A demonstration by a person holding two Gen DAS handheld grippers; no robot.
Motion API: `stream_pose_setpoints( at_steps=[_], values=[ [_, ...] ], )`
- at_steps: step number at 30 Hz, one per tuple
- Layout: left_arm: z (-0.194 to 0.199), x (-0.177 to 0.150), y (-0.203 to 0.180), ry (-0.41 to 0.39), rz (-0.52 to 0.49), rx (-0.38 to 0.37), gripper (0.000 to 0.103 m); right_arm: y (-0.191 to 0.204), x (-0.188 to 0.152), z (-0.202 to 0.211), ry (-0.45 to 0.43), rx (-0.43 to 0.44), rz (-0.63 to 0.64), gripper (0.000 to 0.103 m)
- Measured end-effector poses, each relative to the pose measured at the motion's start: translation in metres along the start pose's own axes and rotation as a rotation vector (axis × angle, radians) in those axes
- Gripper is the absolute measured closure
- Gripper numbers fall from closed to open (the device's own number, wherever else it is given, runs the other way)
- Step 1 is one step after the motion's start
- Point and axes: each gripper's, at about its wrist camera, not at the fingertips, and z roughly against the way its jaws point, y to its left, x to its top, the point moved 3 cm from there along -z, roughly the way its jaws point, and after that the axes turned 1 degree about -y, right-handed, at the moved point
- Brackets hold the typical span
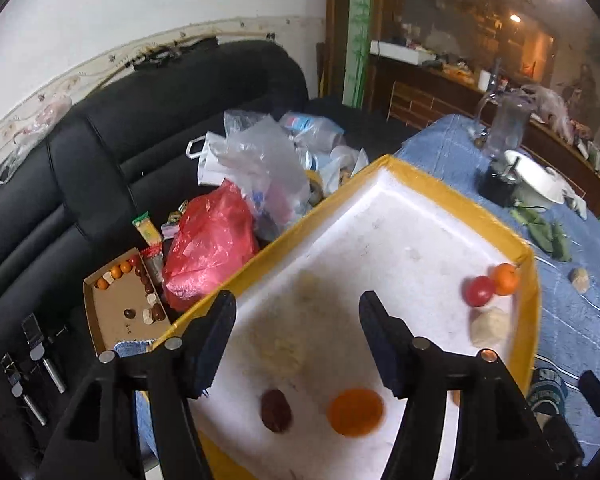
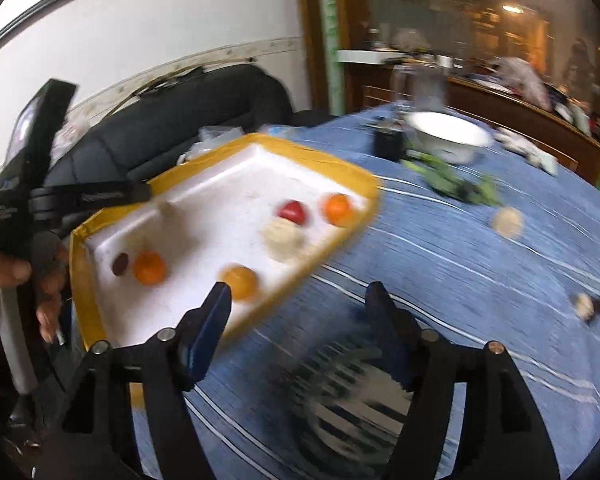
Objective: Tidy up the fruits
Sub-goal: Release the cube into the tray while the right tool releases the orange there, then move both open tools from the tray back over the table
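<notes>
A white foam tray with a yellow rim (image 1: pixel 452 184) lies on the blue tablecloth. In the left wrist view it holds an orange (image 1: pixel 356 412) and a dark date (image 1: pixel 276 410) near me, and a red tomato (image 1: pixel 479 291), a second orange (image 1: pixel 506 279) and a pale lump (image 1: pixel 490 326) at the far right corner. My left gripper (image 1: pixel 296 312) hangs open above the tray with nothing in it. My right gripper (image 2: pixel 298 296) is open and holds nothing over the tray's near edge (image 2: pixel 284 300), beside a yellowish fruit (image 2: pixel 240 282). The right wrist view is blurred.
Loose pale pieces (image 2: pixel 508 222) and small items (image 2: pixel 588 306) lie on the tablecloth (image 2: pixel 460 280). A white bowl (image 2: pixel 448 136), green leaves (image 2: pixel 456 184) and a blender jar (image 1: pixel 508 128) stand further back. Left of the tray are plastic bags (image 1: pixel 212 248), a cardboard box of small fruits (image 1: pixel 124 304) and a black sofa (image 1: pixel 140 120).
</notes>
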Motion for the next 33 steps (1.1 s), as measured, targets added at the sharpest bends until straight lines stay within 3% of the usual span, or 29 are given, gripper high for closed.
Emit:
stream_pose_setpoints(
  at_steps=[6, 11, 16, 19, 23, 27, 30, 33],
  values=[
    [0.03, -0.013, -0.057, -0.046, -0.078, -0.102, 0.034, -0.101, -0.041, 0.049, 0.005, -0.153, -0.134, 0.032],
    [0.044, -0.034, -0.137, -0.036, -0.219, -0.208, 0.034, -0.203, -0.08, 0.086, 0.029, -0.347, -0.29, 0.032],
    [0.049, -0.06, -0.221, -0.017, -0.361, -0.307, 0.034, -0.286, -0.091, 0.099, 0.045, -0.487, -0.396, 0.032],
    [0.046, -0.072, -0.261, -0.004, -0.439, -0.337, 0.034, -0.32, -0.085, 0.087, 0.066, -0.506, -0.439, 0.033],
    [0.038, -0.086, -0.301, 0.003, -0.511, -0.362, 0.034, -0.348, -0.07, 0.067, 0.077, -0.501, -0.443, 0.042],
    [0.028, -0.095, -0.333, 0.015, -0.561, -0.391, 0.034, -0.363, -0.06, 0.044, 0.103, -0.522, -0.442, 0.051],
    [0.02, -0.098, -0.362, 0.005, -0.587, -0.419, 0.034, -0.37, -0.057, 0.034, 0.106, -0.513, -0.441, 0.067],
    [0.017, -0.103, -0.388, 0.015, -0.617, -0.447, 0.034, -0.369, -0.06, 0.037, 0.095, -0.495, -0.446, 0.068]
  ],
)
